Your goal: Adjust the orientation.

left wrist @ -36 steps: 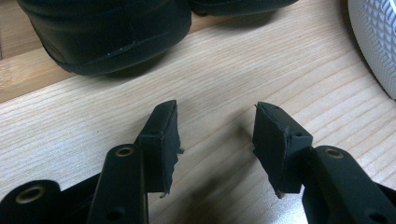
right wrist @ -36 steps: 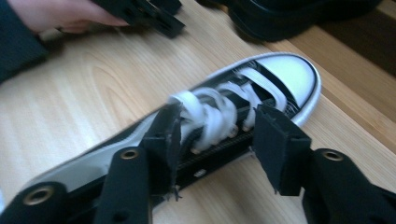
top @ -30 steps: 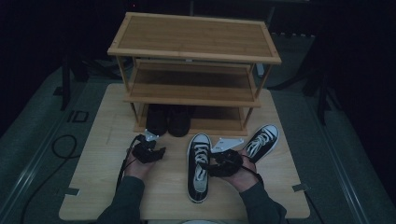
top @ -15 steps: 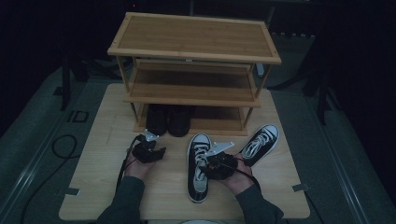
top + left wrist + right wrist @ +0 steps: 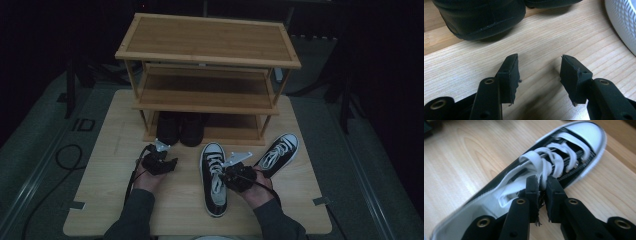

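A black-and-white sneaker (image 5: 215,195) (image 5: 574,140) lies toe-away at the middle of the wooden board. My right gripper (image 5: 223,176) (image 5: 541,187) has just been closing on it, and its jaws now pinch the sneaker's laced upper edge with a white lace between them. The matching sneaker (image 5: 277,152) lies tilted to the right. My left gripper (image 5: 161,155) (image 5: 539,72) stands open over bare wood with nothing between its jaws, just short of a pair of black shoes (image 5: 180,127) (image 5: 481,17). A white sneaker toe (image 5: 624,20) shows at that view's right edge.
A three-tier bamboo shoe rack (image 5: 207,45) stands at the back of the board (image 5: 110,200); the black shoes sit on its lowest tier. A black cable (image 5: 65,160) loops on the floor to the left. Dark stands flank the rack.
My right hand has shifted a little left, onto the middle sneaker. The left hand and both sneakers have stayed where they were.
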`<state>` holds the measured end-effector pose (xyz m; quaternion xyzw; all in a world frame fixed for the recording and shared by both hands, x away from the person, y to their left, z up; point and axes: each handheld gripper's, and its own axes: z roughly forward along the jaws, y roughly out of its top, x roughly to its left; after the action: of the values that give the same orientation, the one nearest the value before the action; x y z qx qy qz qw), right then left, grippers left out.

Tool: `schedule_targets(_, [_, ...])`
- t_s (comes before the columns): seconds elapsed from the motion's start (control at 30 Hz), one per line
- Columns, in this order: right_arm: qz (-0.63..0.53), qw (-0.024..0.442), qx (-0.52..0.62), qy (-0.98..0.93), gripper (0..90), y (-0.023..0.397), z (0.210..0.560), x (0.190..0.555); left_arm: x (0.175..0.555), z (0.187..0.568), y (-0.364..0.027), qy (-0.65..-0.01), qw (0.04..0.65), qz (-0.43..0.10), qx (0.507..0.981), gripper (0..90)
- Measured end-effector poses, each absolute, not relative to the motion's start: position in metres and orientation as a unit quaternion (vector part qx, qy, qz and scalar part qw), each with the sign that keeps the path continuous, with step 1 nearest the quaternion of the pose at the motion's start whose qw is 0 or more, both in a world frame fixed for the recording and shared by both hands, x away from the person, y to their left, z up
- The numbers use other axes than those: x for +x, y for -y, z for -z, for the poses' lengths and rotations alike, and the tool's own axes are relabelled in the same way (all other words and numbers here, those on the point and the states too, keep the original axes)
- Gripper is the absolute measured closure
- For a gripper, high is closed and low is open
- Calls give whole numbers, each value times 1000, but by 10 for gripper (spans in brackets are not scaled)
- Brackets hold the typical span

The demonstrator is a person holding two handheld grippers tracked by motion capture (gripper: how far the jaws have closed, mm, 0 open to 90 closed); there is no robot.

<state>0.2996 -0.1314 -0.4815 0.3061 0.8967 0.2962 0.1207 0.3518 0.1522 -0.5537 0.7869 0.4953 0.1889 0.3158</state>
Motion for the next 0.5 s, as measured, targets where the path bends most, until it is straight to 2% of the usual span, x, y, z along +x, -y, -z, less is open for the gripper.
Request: schedule_targets(0.5, [-282, 135, 321, -894, 847, 154, 476, 315, 352, 554, -152, -495, 316, -189, 787, 497])
